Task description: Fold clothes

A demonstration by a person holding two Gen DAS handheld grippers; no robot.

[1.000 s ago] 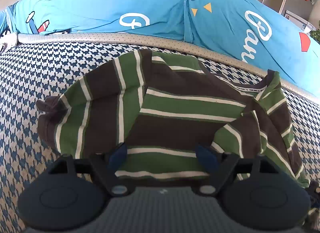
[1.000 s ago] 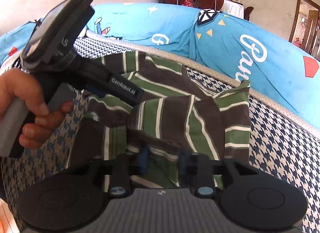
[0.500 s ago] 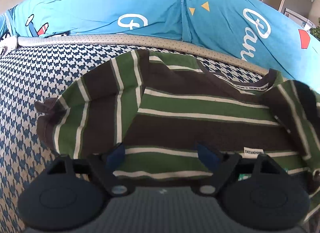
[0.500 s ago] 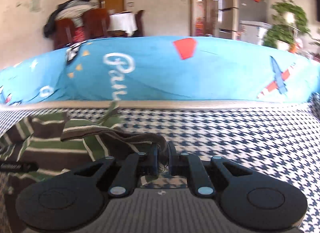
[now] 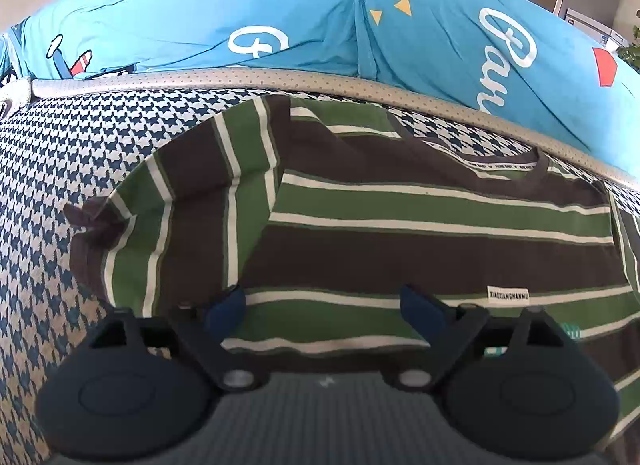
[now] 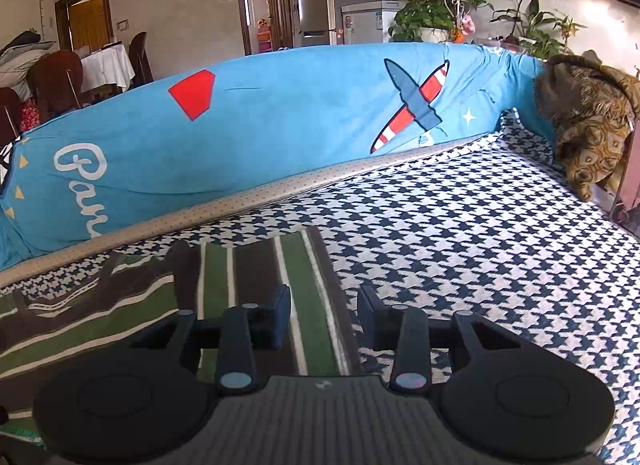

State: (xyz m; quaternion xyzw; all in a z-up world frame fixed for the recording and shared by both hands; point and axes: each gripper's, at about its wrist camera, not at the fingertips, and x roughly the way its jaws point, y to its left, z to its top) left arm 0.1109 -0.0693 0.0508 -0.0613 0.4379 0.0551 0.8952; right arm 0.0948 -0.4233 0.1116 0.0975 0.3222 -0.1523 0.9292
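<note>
A green, brown and white striped T-shirt [image 5: 400, 225] lies spread on the houndstooth sofa seat [image 5: 80, 153], collar toward the backrest. Its left sleeve is folded in over the body. My left gripper [image 5: 324, 309] is open and empty, hovering over the shirt's lower part. In the right wrist view the shirt's right sleeve [image 6: 280, 265] lies flat on the seat. My right gripper [image 6: 324, 317] is open just above that sleeve's outer edge and holds nothing.
A blue printed cushion cover [image 6: 280, 125] runs along the sofa back, with grey piping [image 5: 400, 85] in front of it. A brown patterned cloth [image 6: 588, 117] is bunched at the sofa's far right end. Bare houndstooth seat [image 6: 480, 245] lies right of the shirt.
My right gripper carried the right sleeve outward to the right, laid it flat and opened, letting it go. The shirt's right side now lies spread out. The left gripper stayed in place.
</note>
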